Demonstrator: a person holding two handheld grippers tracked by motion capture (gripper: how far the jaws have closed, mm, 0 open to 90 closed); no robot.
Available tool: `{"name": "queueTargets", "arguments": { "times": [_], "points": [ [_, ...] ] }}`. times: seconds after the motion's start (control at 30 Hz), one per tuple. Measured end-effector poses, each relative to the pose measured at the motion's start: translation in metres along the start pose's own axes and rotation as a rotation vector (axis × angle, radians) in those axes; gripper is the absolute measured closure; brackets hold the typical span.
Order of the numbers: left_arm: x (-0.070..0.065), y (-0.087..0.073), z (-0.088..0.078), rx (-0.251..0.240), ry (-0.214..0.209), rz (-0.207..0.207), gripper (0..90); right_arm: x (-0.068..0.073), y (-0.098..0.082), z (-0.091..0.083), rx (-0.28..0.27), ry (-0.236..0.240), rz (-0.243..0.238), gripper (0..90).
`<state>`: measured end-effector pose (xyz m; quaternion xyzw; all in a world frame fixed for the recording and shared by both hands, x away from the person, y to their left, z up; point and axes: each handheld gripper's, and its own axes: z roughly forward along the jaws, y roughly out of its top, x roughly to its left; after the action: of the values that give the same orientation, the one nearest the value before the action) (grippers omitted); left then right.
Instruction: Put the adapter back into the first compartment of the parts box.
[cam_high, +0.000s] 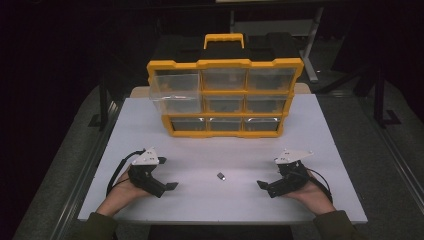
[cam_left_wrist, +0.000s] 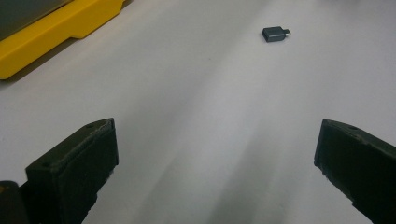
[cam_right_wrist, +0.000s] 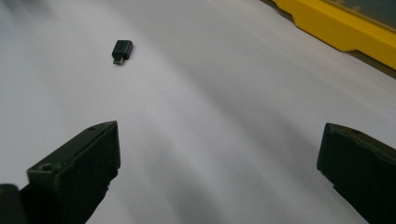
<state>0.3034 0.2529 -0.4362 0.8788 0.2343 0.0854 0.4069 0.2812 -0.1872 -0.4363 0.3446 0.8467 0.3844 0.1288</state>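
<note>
Both forearms are entering cut off at the bottom edge, the left gripper (cam_high: 172, 185) and right gripper (cam_high: 260, 184) resting with jaws spread wide and empty. Between them a small dark adapter (cam_high: 221, 175) is lying on the white table (cam_high: 320, 130), its markings too small to read. Behind it a yellow drawer organizer (cam_high: 224, 93) is standing, one upper-left clear drawer (cam_high: 176, 92) hanging out, contents indistinct.

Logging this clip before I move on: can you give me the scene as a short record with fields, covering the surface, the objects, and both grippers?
surface: white rectangular table top
storage: yellow and black plastic organiser with clear drawers, standing upright at the far side of the table
drawer state: top-left clear drawer pulled out; the others look closed
small item: small dark grey plug adapter, lying loose between the two grippers, touching neither
left gripper: open, jaws apart, nothing held
right gripper: open, jaws apart, nothing held
</note>
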Motion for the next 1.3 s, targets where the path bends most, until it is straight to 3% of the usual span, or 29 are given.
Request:
{"name": "queueTargets", "arguments": {
  "times": [0.43, 0.7, 0.93, 1.3],
  "points": [
    [0.003, -0.001, -0.002, -0.014, -0.008, -0.021, 0.0, -0.003, 0.002, 0.001, -0.001, 0.019, 0.014, 0.0],
    [0.001, -0.005, -0.002, -0.018, -0.005, 0.005, 0.0, -0.002, 0.009, 0.000, -0.014, 0.021, 0.004, 0.0],
    [0.002, -0.006, -0.006, -0.049, -0.011, -0.027, 0.0, -0.001, 0.014, 0.006, -0.002, 0.028, -0.008, 0.0],
    [0.002, -0.006, -0.006, -0.046, -0.022, -0.034, 0.0, -0.001, 0.020, 0.010, 0.012, 0.040, -0.007, 0.0]
  ]
}}
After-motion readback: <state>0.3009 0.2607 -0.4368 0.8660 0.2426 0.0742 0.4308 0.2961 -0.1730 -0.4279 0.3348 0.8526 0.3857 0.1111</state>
